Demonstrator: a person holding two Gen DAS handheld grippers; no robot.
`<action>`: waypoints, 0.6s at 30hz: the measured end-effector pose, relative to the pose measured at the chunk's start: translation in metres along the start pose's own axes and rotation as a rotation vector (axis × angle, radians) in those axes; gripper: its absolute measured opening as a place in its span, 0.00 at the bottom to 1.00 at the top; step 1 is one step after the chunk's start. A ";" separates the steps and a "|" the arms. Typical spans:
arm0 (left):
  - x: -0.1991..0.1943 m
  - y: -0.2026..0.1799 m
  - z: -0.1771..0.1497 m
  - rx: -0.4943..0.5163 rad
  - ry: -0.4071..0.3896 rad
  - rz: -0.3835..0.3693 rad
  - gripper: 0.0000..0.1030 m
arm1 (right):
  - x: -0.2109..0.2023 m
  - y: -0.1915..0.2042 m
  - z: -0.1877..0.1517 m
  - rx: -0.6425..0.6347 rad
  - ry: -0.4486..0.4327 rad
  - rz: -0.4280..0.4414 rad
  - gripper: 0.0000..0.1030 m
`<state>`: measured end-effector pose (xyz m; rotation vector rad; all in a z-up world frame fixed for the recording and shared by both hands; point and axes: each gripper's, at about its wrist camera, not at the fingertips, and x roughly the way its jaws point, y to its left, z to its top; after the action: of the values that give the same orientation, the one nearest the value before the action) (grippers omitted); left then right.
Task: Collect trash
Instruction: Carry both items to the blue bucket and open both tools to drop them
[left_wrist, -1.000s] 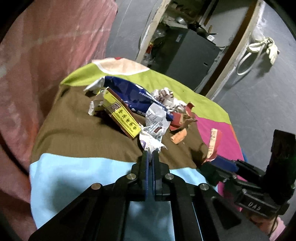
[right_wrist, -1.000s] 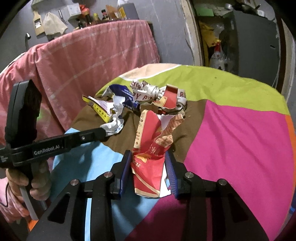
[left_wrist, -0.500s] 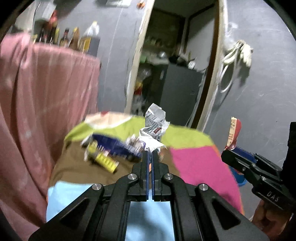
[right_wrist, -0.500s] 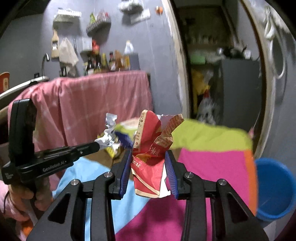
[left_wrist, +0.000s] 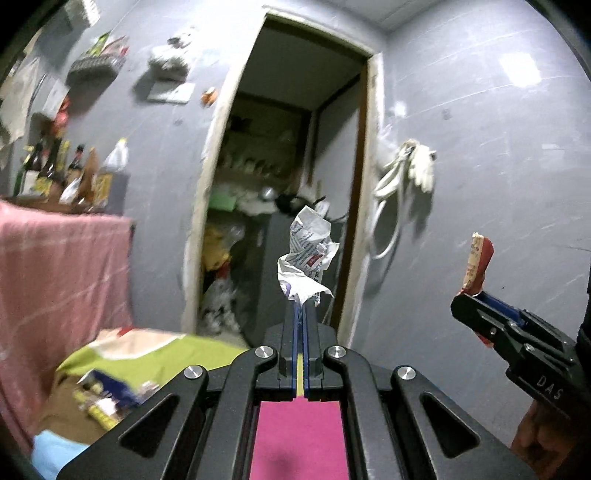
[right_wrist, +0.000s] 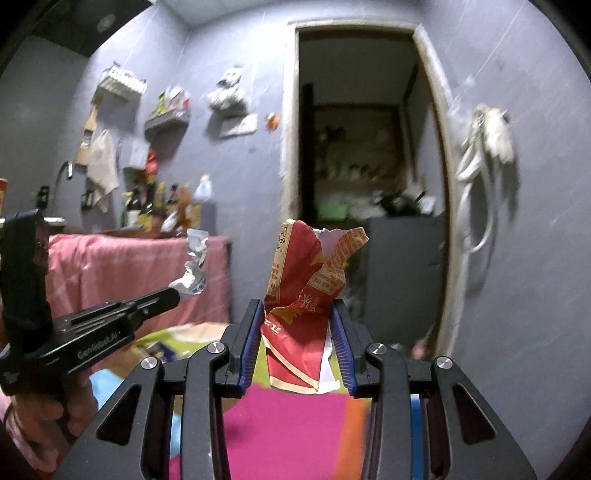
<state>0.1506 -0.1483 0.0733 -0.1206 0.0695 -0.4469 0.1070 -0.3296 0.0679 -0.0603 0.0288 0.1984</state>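
Note:
My left gripper (left_wrist: 300, 314) is shut on a crumpled white printed wrapper (left_wrist: 306, 254) that sticks up from its tips, held high in the air. My right gripper (right_wrist: 297, 317) is shut on a torn red snack packet (right_wrist: 306, 295) standing upright between its blue pads. In the left wrist view the right gripper (left_wrist: 467, 301) shows at the right with the red packet (left_wrist: 476, 262) above it. In the right wrist view the left gripper (right_wrist: 173, 293) shows at the left with the white wrapper (right_wrist: 194, 264). Leftover trash (left_wrist: 103, 398) lies blurred on the colourful table cover (left_wrist: 299, 439) below.
An open doorway (left_wrist: 288, 206) with a dark cabinet and clutter lies straight ahead. A pink cloth (left_wrist: 55, 288) drapes a counter with bottles (left_wrist: 70, 173) at the left. Gloves and a hose (left_wrist: 406, 177) hang on the grey wall. A hand (right_wrist: 48, 410) holds the left gripper.
Both grippers have lifted off the table with their trash and tilted up to level. The view now faces the doorway and wall; the table has dropped to the bottom of both views.

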 end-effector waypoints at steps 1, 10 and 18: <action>0.004 -0.009 0.002 0.007 -0.015 -0.009 0.00 | -0.002 -0.005 0.003 -0.009 -0.015 -0.019 0.34; 0.043 -0.073 0.000 -0.001 -0.063 -0.079 0.00 | -0.019 -0.072 0.002 -0.016 -0.082 -0.154 0.34; 0.093 -0.105 -0.025 0.017 0.045 -0.105 0.00 | -0.009 -0.122 -0.031 0.012 -0.014 -0.223 0.34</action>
<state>0.1876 -0.2851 0.0584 -0.0979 0.1034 -0.5552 0.1212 -0.4526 0.0447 -0.0501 0.0089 -0.0241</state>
